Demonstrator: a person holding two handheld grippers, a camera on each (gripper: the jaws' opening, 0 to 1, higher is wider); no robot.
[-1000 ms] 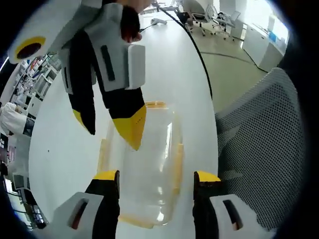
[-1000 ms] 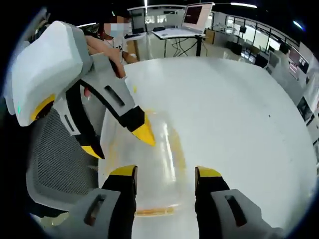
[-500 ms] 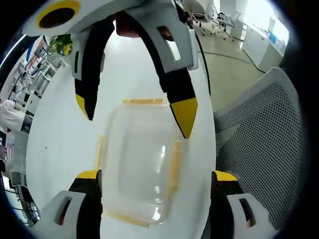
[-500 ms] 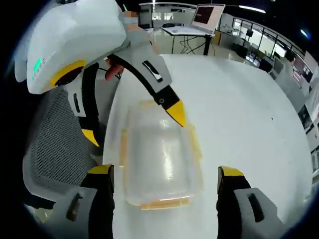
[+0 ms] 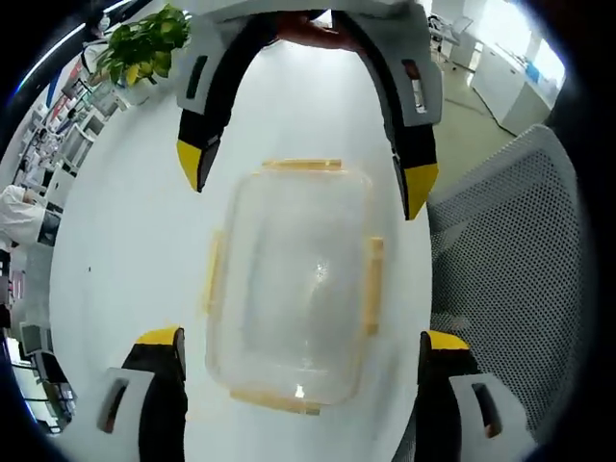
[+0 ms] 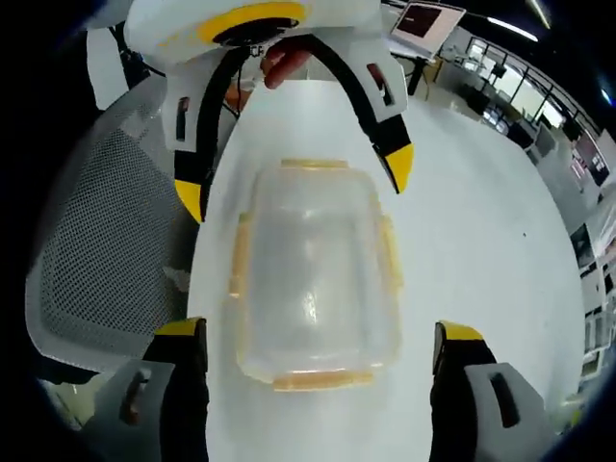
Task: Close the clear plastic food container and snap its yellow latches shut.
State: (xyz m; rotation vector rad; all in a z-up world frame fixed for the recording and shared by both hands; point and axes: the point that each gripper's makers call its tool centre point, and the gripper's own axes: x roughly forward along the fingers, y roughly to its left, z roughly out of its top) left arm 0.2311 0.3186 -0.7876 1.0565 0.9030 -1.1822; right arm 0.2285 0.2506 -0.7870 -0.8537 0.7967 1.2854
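Container (image 5: 292, 279) of clear plastic lies flat on the white worktop (image 5: 125, 241) in the left gripper view, its lid on and a yellow latch (image 5: 372, 298) along each of its four sides. The left gripper (image 5: 300, 351) has its jaws spread wide, one on either side of the container's near end and not touching it. Opposite, the right gripper (image 5: 306, 178) reaches in from the top with its jaws just as wide, their yellow tips flanking the far end. A grey mesh chair (image 5: 510, 250) stands beside the worktop edge, and a green plant (image 5: 144, 43) sits at the far left.

In the right gripper view the same container (image 6: 313, 274) lies between the right gripper (image 6: 322, 351) — jaws parted well beyond its width — and the left gripper (image 6: 294, 178) coming in from the top, also wide apart. The chair (image 6: 106, 250) is at the left.
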